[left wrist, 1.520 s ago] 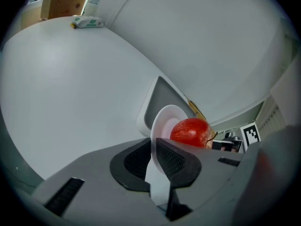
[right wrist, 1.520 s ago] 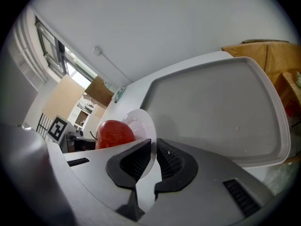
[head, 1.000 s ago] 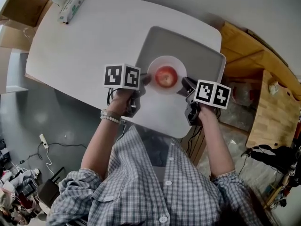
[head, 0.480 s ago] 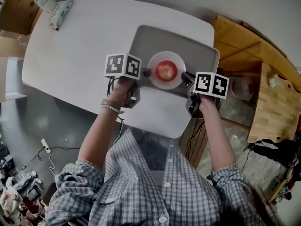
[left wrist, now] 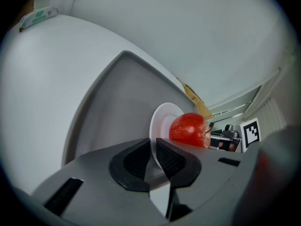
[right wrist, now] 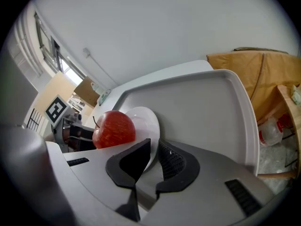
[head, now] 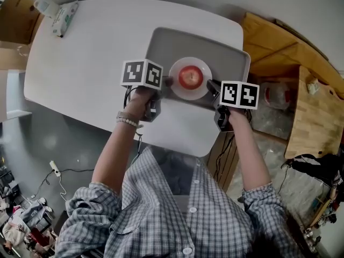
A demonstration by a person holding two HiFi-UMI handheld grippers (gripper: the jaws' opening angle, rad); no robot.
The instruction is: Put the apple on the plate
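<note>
The apple (head: pixel 190 77) sits between left tool (head: pixel 167 82) and right tool (head: pixel 210 85) — both clamping the plate (head: pixel 177 69).

Red apple (head: pixel 190 77), white plate (head: pixel 189 62), grey tray (head: pixel 217 51), white table (head: pixel 91 47), checked shirt (head: pixel 161 214).

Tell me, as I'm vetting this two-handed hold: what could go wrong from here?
1. The apple sits loose on the white plate; if the left gripper and right gripper go uneven, it may roll onto the gray tray.
2. Each gripper pinches only the plate's thin rim, so the smooth plate could slip out of the pads.
</note>
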